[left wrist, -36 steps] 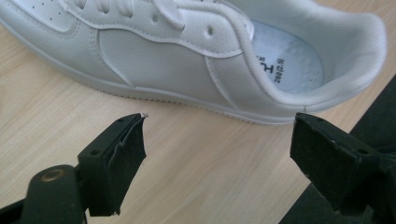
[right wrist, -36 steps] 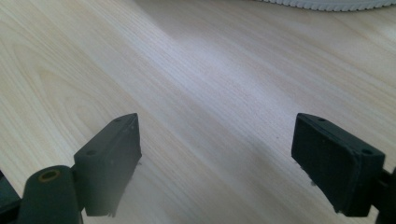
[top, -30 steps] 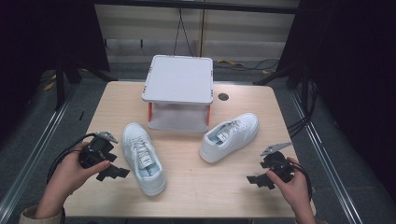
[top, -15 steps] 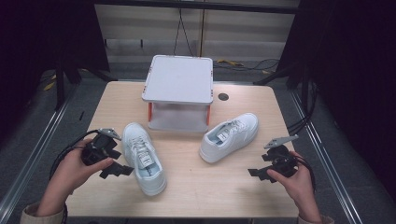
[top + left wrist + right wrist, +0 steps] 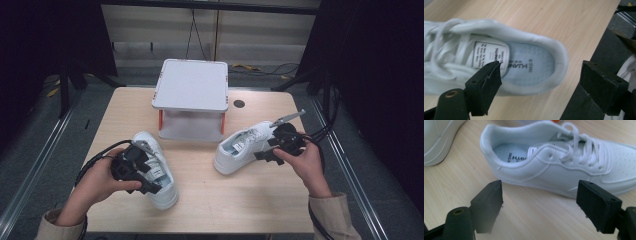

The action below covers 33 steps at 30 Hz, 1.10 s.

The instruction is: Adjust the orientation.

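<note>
From the high view, a wooden table (image 5: 200, 205) carries a white stand (image 5: 191, 84) with orange legs at the back centre, and a small dark hole (image 5: 239, 104) sits in the tabletop just right of it. The left shoe (image 5: 156, 171) lies near the front left, the right shoe (image 5: 245, 146) lies right of centre, well apart from it, both in front of the stand. The left gripper (image 5: 145, 172) hangs over the left shoe's heel end and covers part of it, held from the left by the left hand (image 5: 100, 180); the right gripper (image 5: 267, 150) sits at the right shoe's outer side, gripped by the right hand (image 5: 300, 157), cables trailing off the edge. In the left gripper view, the jaws are spread wide, the left shoe (image 5: 499, 57) below them with its heel opening between them, nothing clamped; the toe is cut off at the frame edge and the right jaw stands past the table edge. In the right gripper view, the jaws are wide, having just been closing a little, with the right shoe (image 5: 564, 162) beyond them, untouched; the other shoe's sole (image 5: 441, 137) peeks in top left, cropped.
</note>
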{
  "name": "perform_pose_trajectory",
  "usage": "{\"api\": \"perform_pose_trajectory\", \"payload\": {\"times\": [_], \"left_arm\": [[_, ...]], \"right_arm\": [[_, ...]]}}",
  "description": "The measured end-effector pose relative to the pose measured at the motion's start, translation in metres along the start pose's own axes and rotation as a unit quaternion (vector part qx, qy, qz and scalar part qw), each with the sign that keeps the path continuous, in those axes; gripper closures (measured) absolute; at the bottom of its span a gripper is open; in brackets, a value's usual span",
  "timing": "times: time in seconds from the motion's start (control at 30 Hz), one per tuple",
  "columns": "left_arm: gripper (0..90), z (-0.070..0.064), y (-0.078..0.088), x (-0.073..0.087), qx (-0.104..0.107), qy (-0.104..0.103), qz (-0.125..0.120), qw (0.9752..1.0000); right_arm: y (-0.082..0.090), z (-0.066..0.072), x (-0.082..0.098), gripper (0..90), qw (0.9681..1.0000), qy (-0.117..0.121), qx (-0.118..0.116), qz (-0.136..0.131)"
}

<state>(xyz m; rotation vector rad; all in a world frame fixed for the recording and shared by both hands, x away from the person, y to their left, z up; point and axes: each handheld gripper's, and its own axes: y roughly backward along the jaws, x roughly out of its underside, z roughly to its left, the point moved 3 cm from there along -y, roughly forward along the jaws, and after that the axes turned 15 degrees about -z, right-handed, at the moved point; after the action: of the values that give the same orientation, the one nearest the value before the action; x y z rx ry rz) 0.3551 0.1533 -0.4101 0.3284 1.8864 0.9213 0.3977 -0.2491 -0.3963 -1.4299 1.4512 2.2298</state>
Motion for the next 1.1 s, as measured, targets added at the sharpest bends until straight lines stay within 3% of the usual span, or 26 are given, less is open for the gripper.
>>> {"api": "perform_pose_trajectory", "payload": {"times": [0.2,0.33,0.5,0.53,0.63,0.7,0.9,1.1], "left_arm": [[19.3,-0.013,-0.017,-0.005,0.029,-0.020,0.018,0.9992],[21.1,-0.017,-0.032,-0.004,0.031,-0.024,0.034,0.9987],[21.6,-0.017,-0.048,0.000,0.024,-0.024,0.047,0.9983],[22.1,-0.016,-0.056,0.001,0.018,-0.013,0.055,0.9983],[24.5,-0.015,-0.064,0.002,0.005,-0.020,0.063,0.9978],[28.2,-0.015,-0.069,0.005,0.009,-0.019,0.060,0.9980],[37.1,-0.017,-0.072,0.005,-0.005,-0.039,0.076,0.9963],[47.0,-0.019,-0.067,0.008,-0.002,-0.049,0.105,0.9933]], "right_arm": [[-0.008,0.002,-0.017,20.3,0.9995,-0.017,-0.023,-0.011],[-0.009,0.006,-0.027,20.1,0.9998,-0.003,-0.019,-0.011],[-0.011,0.012,-0.033,20.0,0.9997,0.007,-0.021,-0.008],[-0.013,0.014,-0.034,20.0,0.9997,0.009,-0.022,-0.006],[-0.015,0.015,-0.035,20.0,0.9997,0.012,-0.022,-0.006],[-0.016,0.016,-0.035,20.0,0.9996,0.014,-0.023,-0.005],[-0.022,0.019,-0.034,20.0,0.9996,0.017,-0.025,-0.001],[-0.024,0.023,-0.032,20.0,0.9995,0.014,-0.026,0.004]]}}
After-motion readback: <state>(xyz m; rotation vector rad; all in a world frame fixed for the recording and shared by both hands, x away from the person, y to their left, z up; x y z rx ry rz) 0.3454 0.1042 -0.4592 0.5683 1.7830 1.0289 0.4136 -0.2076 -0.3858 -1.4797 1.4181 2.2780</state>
